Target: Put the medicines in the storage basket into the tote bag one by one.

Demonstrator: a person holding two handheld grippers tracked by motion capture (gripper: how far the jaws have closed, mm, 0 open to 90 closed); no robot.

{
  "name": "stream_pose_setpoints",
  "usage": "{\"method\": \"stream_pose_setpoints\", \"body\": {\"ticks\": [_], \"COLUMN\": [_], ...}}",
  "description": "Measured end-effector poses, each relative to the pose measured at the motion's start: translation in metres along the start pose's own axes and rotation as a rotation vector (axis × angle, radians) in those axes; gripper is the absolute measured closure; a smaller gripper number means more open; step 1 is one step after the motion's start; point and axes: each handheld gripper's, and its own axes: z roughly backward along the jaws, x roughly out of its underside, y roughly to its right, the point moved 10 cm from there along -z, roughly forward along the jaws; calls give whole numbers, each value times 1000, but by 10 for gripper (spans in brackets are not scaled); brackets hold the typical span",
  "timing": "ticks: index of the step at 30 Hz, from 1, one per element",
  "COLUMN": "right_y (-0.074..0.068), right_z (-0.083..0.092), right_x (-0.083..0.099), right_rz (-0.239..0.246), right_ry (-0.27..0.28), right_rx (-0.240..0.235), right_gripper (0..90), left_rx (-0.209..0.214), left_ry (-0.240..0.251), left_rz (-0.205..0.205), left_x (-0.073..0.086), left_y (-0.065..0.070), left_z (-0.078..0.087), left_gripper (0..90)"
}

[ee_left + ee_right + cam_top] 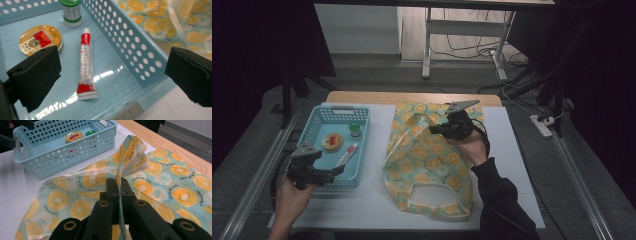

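Three items, a round tin (pixel 40 40), green-capped bottle (pixel 72 12) and tube (pixel 86 65), lie unpacked in the basket (pixel 319 165) beyond the left gripper's (pixel 112 75) wide-open, empty jaws, while the right gripper (pixel 117 186) pinches the fruit-print bag's (pixel 160 182) edge, awaiting loading.

My left hand (pixel 292 192) enters from the near left edge, holding the left gripper (pixel 336 171) level, jaws spread wide with nothing between them. My right forearm (pixel 497 195), in a dark sleeve, reaches forward; the right gripper (pixel 434 129) points left, jaws pinched tight on a thin fold.
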Motion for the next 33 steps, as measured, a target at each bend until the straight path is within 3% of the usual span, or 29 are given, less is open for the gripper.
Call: {"method": "stream_pose_setpoints", "body": {"ticks": [6,18,25,29,33], "right_y": [1,2,2,3,3], "right_z": [2,1,0,-1,0], "right_x": [-1,-1,0,0,0], "right_rz": [-11,-17,-21,-21,-21], "right_ry": [9,7,6,3,5], "right_rx": [3,6,3,4,4], "right_gripper": [900,900,900,900,900], "left_rx": [-10,-31,-22,-38,-25], "left_ry": [-35,-61,-65,-96,-103], "left_rz": [-3,49,54,66,77], "left_x": [-6,-20,-30,-31,-32], "left_y": [-11,-34,-46,-57,-64], "left_z": [-8,-22,-29,-37,-43], "left_gripper": [0,0,0,0,0]}}
